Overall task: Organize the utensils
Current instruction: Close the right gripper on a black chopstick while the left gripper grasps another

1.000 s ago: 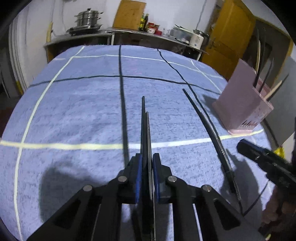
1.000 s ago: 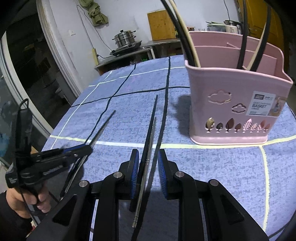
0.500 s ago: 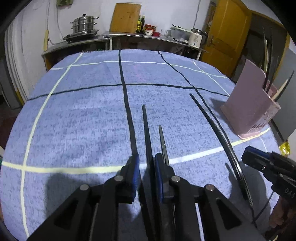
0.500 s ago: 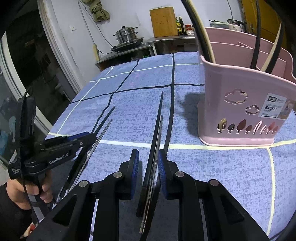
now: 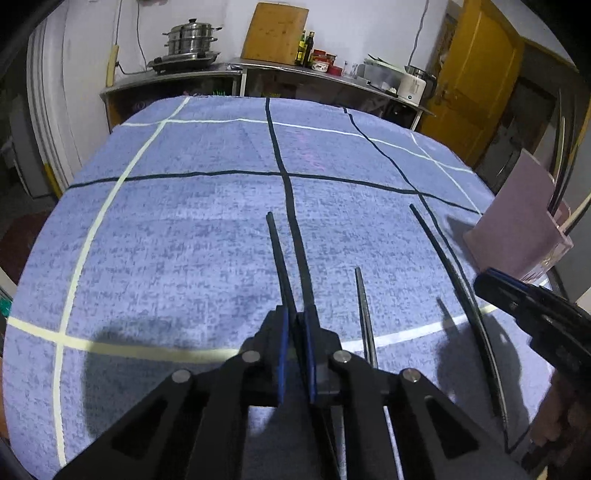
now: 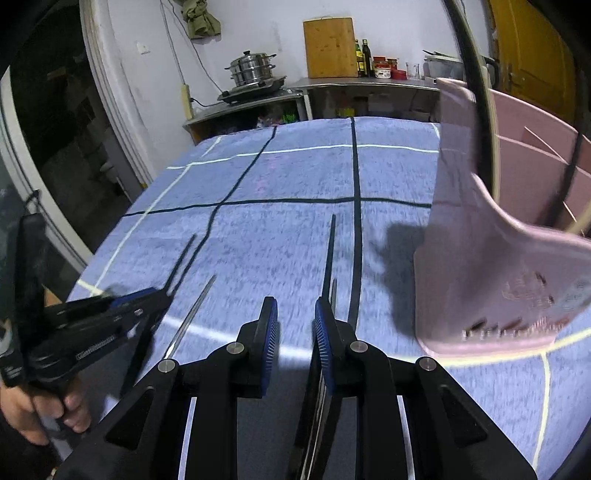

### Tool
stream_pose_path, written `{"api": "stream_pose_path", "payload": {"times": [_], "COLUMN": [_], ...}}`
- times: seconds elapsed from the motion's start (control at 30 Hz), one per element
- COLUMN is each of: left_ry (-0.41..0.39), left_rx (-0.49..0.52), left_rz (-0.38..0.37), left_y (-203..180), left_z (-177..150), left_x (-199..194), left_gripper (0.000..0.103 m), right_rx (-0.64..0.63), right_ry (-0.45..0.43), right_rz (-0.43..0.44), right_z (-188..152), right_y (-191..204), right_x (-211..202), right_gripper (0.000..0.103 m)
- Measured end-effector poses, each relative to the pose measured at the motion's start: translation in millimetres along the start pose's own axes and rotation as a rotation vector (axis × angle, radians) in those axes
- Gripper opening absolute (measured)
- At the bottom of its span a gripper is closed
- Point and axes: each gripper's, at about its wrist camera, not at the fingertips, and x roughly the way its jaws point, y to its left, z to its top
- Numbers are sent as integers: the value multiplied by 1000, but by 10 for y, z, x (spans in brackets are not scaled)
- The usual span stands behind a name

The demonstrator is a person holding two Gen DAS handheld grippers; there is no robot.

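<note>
My left gripper (image 5: 295,321) is closing on a black chopstick (image 5: 279,254) that juts forward between its blue pads, over the blue checked cloth. A silver chopstick (image 5: 364,314) lies loose on the cloth just right of it. Further right a black chopstick pair (image 5: 450,266) lies on the cloth. My right gripper (image 6: 293,321) hovers over this pair (image 6: 328,254) with its jaws apart and nothing pinched; the sticks pass under its right finger. A pink utensil basket (image 6: 498,277) with several upright sticks stands close on the right.
A person's hand (image 6: 22,413) holds the left gripper's handle at the table's left edge. Behind the table a metal counter carries a steamer pot (image 5: 190,40), a wooden cutting board (image 5: 275,31) and bottles. A yellow door (image 5: 480,74) is at the back right.
The silver chopstick slipped out of the left gripper and now lies on the cloth to its right. The right gripper shifted, so the pair moved from between its pads to under its right finger.
</note>
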Motion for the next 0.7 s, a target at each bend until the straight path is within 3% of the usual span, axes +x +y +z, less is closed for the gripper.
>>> {"api": "stream_pose_path", "payload": {"times": [0.1, 0.37, 0.6, 0.7], "left_ry": [5, 17, 49, 56], "left_rx": [-26, -52, -83, -80], "left_rz": [-41, -68, -92, -90], "left_y": [65, 103, 154, 150], "left_z": [27, 175, 279, 289], "left_x": [8, 109, 187, 195], "left_gripper": [11, 12, 12, 12], "right_rx": [-18, -41, -50, -43], "right_ry": [11, 53, 118, 132], "right_rz": [-43, -133, -145, -110], "right_z": [80, 257, 373, 408], "right_y": [27, 19, 14, 34], "right_x": [106, 368, 604, 638], "right_gripper": [22, 22, 22, 22]}}
